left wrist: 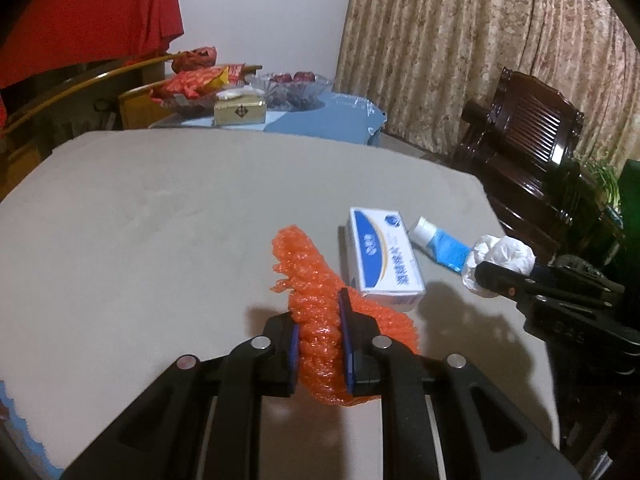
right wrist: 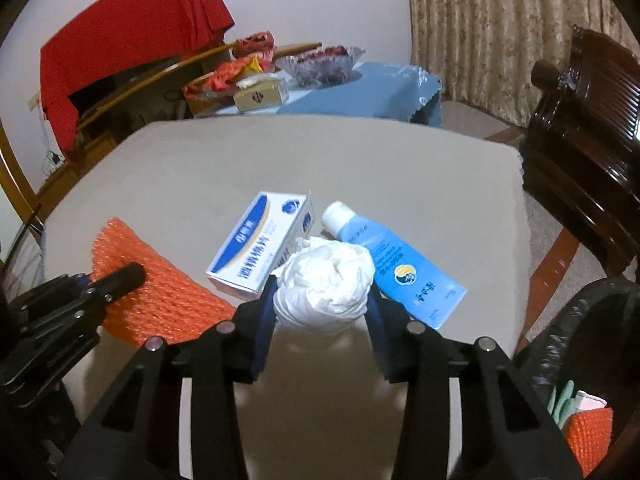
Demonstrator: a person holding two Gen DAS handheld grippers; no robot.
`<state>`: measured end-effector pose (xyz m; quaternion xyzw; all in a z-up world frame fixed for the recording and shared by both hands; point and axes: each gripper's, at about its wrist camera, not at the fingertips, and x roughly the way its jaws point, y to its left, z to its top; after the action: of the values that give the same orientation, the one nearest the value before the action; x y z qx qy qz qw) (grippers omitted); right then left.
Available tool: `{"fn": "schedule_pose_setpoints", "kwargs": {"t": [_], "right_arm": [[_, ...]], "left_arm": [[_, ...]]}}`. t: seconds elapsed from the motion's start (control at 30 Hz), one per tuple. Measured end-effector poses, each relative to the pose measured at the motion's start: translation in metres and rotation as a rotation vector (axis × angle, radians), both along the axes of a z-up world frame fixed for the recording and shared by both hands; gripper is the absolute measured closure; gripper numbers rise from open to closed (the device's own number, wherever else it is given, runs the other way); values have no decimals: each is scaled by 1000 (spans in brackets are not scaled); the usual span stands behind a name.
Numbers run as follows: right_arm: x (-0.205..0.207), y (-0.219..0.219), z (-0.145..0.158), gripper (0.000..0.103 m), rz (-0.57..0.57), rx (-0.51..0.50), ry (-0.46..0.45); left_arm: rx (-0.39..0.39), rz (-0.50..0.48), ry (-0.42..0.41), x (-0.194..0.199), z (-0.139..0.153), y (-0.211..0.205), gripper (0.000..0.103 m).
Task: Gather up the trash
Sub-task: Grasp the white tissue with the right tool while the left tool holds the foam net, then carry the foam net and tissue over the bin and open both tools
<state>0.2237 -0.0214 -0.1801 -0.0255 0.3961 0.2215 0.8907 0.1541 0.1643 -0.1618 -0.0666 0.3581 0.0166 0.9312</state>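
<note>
In right gripper (right wrist: pixel 322 312), crumpled white tissue (right wrist: pixel 326 286)

Dim indoor light, soft shadows on the table (left wrist: pixel 160 220), fisheye bending, dark vignetted corners, slight blur

Both cameras sit just behind their own fingers, low and close over the grey table (left wrist: pixel 160 220), facing across it toward the curtain (left wrist: pixel 460 40) and the blue side table (right wrist: pixel 360 92). The left view looks from the left, the right view from the right. Both share the white box (left wrist: pixel 382 258), blue tube (right wrist: pixel 394 264), orange netting (right wrist: pixel 160 292) and crumpled tissue (right wrist: pixel 326 284).
</note>
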Motion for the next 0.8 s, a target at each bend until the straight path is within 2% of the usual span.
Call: {"fn": "schedule_pose_setpoints", "kwargs": {"t": [0.43,0.8], "right_arm": [[-50,-30,74,62,16,23,-106],[-92,-70,122,62,-10,60,-190]], "left_arm": [[9,-61,-106,-31,67,-36,87],[2,-118,-185,-55,111,-72,87]]}}
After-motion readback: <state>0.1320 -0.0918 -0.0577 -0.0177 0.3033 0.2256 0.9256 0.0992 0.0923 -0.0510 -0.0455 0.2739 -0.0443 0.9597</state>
